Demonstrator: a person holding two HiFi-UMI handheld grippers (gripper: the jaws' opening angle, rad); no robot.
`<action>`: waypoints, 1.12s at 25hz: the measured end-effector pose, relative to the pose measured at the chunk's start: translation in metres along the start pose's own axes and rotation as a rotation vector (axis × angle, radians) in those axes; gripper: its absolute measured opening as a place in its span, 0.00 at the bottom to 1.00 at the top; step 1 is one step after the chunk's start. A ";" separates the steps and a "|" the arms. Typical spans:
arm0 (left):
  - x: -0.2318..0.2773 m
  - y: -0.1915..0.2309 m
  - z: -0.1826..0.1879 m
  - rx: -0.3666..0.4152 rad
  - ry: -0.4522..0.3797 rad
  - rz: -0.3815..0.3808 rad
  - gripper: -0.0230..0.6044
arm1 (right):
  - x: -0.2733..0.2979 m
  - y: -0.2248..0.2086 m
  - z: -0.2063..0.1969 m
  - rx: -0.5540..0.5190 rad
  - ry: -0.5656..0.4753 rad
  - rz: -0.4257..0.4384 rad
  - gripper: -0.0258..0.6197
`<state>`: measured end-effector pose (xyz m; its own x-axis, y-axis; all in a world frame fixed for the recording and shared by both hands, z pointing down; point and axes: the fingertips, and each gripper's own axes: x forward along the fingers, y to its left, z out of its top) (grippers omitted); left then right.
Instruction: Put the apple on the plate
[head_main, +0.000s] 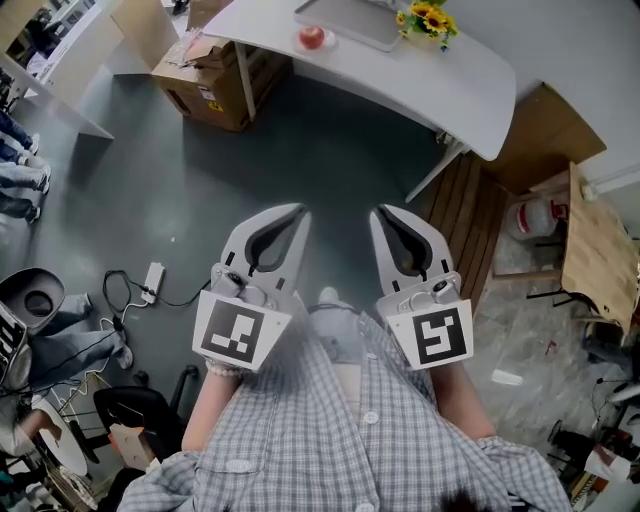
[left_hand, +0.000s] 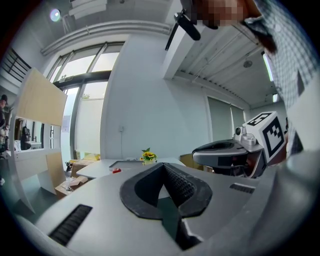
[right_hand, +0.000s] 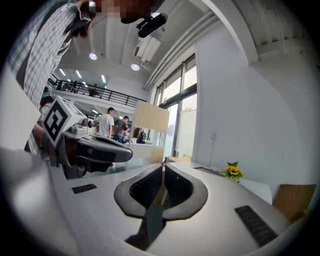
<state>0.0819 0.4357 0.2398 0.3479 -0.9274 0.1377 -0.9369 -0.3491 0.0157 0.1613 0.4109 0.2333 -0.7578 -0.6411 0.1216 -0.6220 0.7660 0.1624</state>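
Left gripper (head_main: 296, 210) and right gripper (head_main: 381, 211) were both closed, empty. Apple (head_main: 312, 37) sat by the table (head_main: 470, 90) front edge; reaching with jaws unopened, I could knock it off.

Open floor (head_main: 330, 150) before the table (head_main: 455, 85)

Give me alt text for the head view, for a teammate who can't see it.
Seen from above, a person in a checked shirt holds the left hand-held gripper and right hand-held gripper side by side, both shut and empty. Farther off, across a grey floor, a red apple lies on a white table near a grey tray and sunflowers.
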 end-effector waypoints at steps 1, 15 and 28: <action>0.005 0.002 0.001 0.000 -0.002 0.005 0.05 | 0.002 -0.005 0.001 0.000 -0.011 0.006 0.09; 0.045 0.016 0.006 0.014 -0.012 0.035 0.05 | 0.035 -0.032 -0.004 -0.047 -0.021 0.059 0.09; 0.084 0.037 0.001 0.036 0.005 0.005 0.05 | 0.063 -0.068 -0.017 0.000 -0.008 -0.007 0.09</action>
<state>0.0765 0.3444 0.2509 0.3425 -0.9286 0.1429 -0.9370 -0.3488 -0.0205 0.1595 0.3173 0.2464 -0.7551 -0.6458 0.1132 -0.6271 0.7617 0.1627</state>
